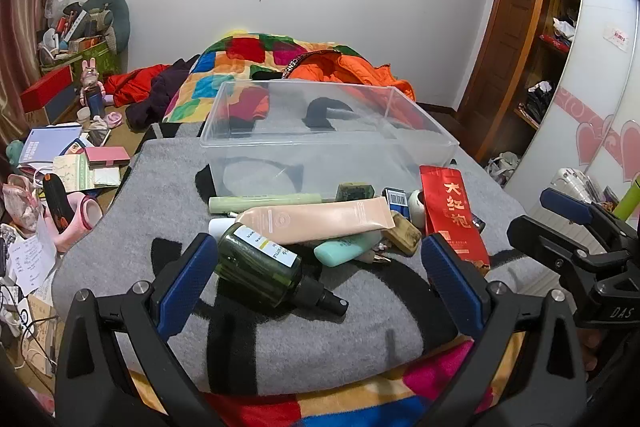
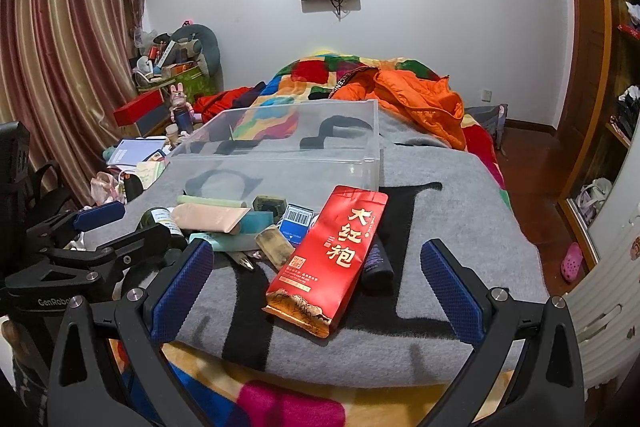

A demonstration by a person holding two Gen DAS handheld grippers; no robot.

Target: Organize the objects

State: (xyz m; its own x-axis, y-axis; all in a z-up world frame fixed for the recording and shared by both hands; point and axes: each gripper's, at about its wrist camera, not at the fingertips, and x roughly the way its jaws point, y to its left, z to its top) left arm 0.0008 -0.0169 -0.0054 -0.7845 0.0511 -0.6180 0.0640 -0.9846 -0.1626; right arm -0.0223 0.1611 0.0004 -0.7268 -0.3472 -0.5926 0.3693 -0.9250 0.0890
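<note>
Two pairs of tongs, both spread wide and gripping nothing. The left tongs (image 1: 320, 267) hover low over the near end of the heap, and a dark green spray bottle (image 1: 264, 267) lies on its side between the blue pads, touching neither. The right tongs (image 2: 320, 279) frame a red tea packet (image 2: 332, 255), which lies flat at twelve o'clock from them, again untouched.

Beyond, at twelve o'clock from the left tongs, the rest of the pile: a peach tube (image 1: 320, 219) slung across the top, a mint tube (image 1: 344, 251) under it, a pale green stick (image 1: 264, 202) behind, and a small dark tube (image 2: 378, 259) tucked beside the packet at its three o'clock. Past all of it stands the clear box (image 1: 320, 143), empty, on the grey blanket (image 1: 360, 327) of the bed.

My read: the first pick is on, and the bottle looks the sensible target. It is round and glossy, so it may roll; better to close across the body than the narrow black nozzle. The packet is thin, smooth foil, hard to pinch flat off soft, fuzzy wool, so an edge grip would likely serve. The tubes are squashy; go gently.
</note>
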